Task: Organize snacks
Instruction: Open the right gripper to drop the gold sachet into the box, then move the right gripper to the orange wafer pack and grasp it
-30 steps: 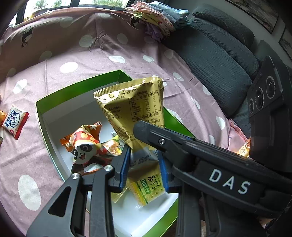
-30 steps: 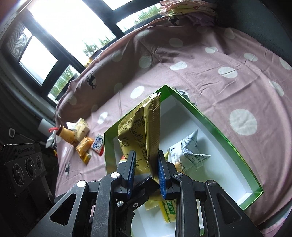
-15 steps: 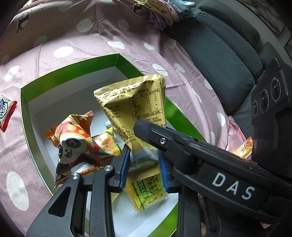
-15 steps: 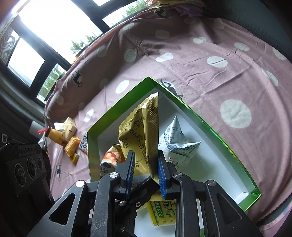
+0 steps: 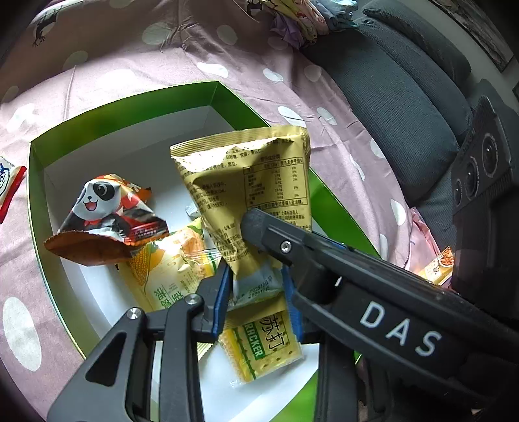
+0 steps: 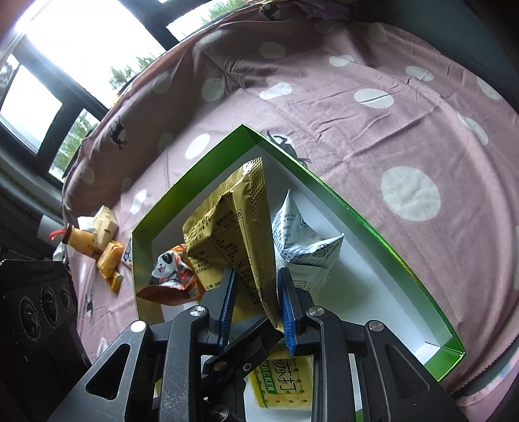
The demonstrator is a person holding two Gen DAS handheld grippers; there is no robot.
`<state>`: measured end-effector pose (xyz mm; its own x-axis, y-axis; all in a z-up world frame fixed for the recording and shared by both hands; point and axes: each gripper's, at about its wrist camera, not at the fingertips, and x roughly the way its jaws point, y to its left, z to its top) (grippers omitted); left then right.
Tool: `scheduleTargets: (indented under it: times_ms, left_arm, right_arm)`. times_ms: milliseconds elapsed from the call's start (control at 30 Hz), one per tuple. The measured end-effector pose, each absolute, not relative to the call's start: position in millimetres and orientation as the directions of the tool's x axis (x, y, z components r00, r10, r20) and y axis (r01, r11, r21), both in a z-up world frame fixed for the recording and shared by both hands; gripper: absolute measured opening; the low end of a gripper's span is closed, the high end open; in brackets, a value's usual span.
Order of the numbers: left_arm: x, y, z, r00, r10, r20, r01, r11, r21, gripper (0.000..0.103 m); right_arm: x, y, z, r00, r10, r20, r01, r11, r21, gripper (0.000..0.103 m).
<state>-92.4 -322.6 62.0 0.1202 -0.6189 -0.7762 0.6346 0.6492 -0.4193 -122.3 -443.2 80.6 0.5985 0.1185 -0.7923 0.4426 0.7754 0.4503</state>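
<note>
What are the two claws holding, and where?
Both the left claw and right claw pinch the gold snack bag at its bottom end.

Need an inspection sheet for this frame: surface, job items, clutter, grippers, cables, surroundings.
Surface: pink polka-dot cloth, wrinkled.
Job's things: green box with white floor, holding panda packet, corn packet, cracker packet and white printed packet; gold snack bag held over the box.
Clutter: loose snacks on the cloth outside the box; one red-and-white packet beside its wall.
Grippers: left gripper and right gripper both have pads on either side of the gold bag's lower end; whether each is clamped is unclear.
Cables: nothing seen.
Surroundings: grey sofa cushions, folded fabrics, windows.
</note>
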Motion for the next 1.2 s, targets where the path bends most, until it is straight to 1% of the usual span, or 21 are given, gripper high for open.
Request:
scheduleTargets:
  times_ms: [33,167,233,300,333,400,433,467,500,533,600,667,700,733,767,833,867,900,967,1033,1200]
  left_arm:
    - [-92.3,-321.5,62.4,0.124,-0.616,-0.778,0.632,0.654,-0.417,0.033]
    - [-95.2,-311.8,69.3,0.158,-0.614,-0.773,0.632,0.664,-0.399,0.044]
    - [-96.2,-303.3,76.1,0.183,-0.622,-0.761,0.628,0.669,-0.397,0.05]
    - [-96.4,-293.9,83.2,0.204,-0.632,-0.748,0.62,0.674,-0.4,0.058]
    - [-96.7,-288.8,86.8,0.214,-0.631,-0.745,0.617,0.679,-0.398,0.06]
    - [-98.9,-278.6,94.6,0.238,-0.63,-0.739,0.615,0.687,-0.388,0.064]
    - [-100.8,-272.9,98.7,0.25,-0.63,-0.735,0.616,0.69,-0.381,0.066]
    - [-102.5,-266.6,102.9,0.263,-0.629,-0.731,0.617,0.692,-0.374,0.073]
    - [-104.1,-259.0,107.4,0.279,-0.629,-0.725,0.617,0.696,-0.367,0.076]
    - [-105.4,-249.7,112.1,0.296,-0.627,-0.72,0.616,0.702,-0.358,0.078]
    - [-104.1,-229.9,121.5,0.337,-0.614,-0.714,0.595,0.726,-0.344,0.085]
    - [-102.6,-205.7,130.8,0.379,-0.607,-0.698,0.564,0.75,-0.346,0.088]
    - [-101.3,-193.8,134.6,0.394,-0.601,-0.695,0.551,0.76,-0.344,0.089]
    - [-100.0,-181.5,137.4,0.409,-0.59,-0.696,0.538,0.772,-0.339,0.089]
    - [-98.3,-169.7,139.9,0.425,-0.576,-0.698,0.525,0.785,-0.328,0.089]
    - [-95.5,-145.8,144.2,0.473,-0.53,-0.703,0.488,0.823,-0.292,0.09]
    - [-94.3,-132.7,145.7,0.503,-0.504,-0.702,0.461,0.844,-0.276,0.093]
    - [-92.4,-117.7,146.9,0.532,-0.48,-0.697,0.43,0.863,-0.266,0.102]
    - [-88.6,-90.2,146.2,0.59,-0.445,-0.674,0.362,0.892,-0.272,0.102]
    - [-80.5,-62.9,142.4,0.629,-0.404,-0.664,0.283,0.915,-0.289,0.102]
    - [-61.1,-7.5,129.4,0.66,-0.279,-0.697,0.076,0.948,-0.308,0.102]
  right_arm:
    - [-122.4,-443.1,80.9,0.595,0.111,-0.796,0.448,0.776,0.443,0.026]
    - [-125.6,-441.8,84.9,0.581,0.068,-0.811,0.472,0.784,0.404,0.026]
    - [-129.2,-441.2,90.3,0.594,0.048,-0.803,0.473,0.787,0.397,0.027]
    - [-132.5,-441.3,95.3,0.619,0.063,-0.783,0.454,0.785,0.422,0.028]
    - [-134.0,-440.6,98.0,0.631,0.072,-0.772,0.441,0.786,0.433,0.029]
    - [-136.2,-437.8,103.6,0.652,0.077,-0.754,0.423,0.789,0.446,0.035]
    - [-137.2,-435.5,106.3,0.659,0.07,-0.748,0.42,0.792,0.444,0.041]
    - [-137.6,-433.2,109.0,0.664,0.061,-0.745,0.418,0.796,0.437,0.045]
    - [-137.9,-430.7,111.5,0.668,0.053,-0.742,0.415,0.801,0.431,0.045]
    - [-138.2,-428.6,113.8,0.672,0.049,-0.739,0.411,0.805,0.428,0.045]
    - [-138.2,-424.1,118.2,0.683,0.046,-0.729,0.4,0.811,0.426,0.045]
    - [-137.9,-418.9,122.6,0.691,0.042,-0.721,0.392,0.817,0.423,0.046]
    - [-137.9,-416.3,124.5,0.694,0.036,-0.719,0.39,0.821,0.417,0.049]
    - [-137.9,-413.3,126.8,0.698,0.027,-0.715,0.389,0.824,0.411,0.056]
    - [-138.5,-409.7,129.2,0.706,0.016,-0.708,0.386,0.829,0.404,0.06]
    - [-139.2,-402.0,134.7,0.719,0.006,-0.695,0.371,0.842,0.391,0.064]
    - [-139.1,-398.6,137.1,0.722,0.005,-0.692,0.365,0.847,0.387,0.064]
    - [-138.7,-394.7,139.1,0.725,0.004,-0.689,0.359,0.851,0.383,0.065]
    - [-137.9,-385.9,142.8,0.734,-0.002,-0.679,0.344,0.863,0.369,0.069]
    - [-135.0,-375.4,145.5,0.737,-0.004,-0.676,0.326,0.878,0.35,0.071]
    - [-124.4,-348.9,146.9,0.733,-0.001,-0.68,0.281,0.911,0.302,0.073]
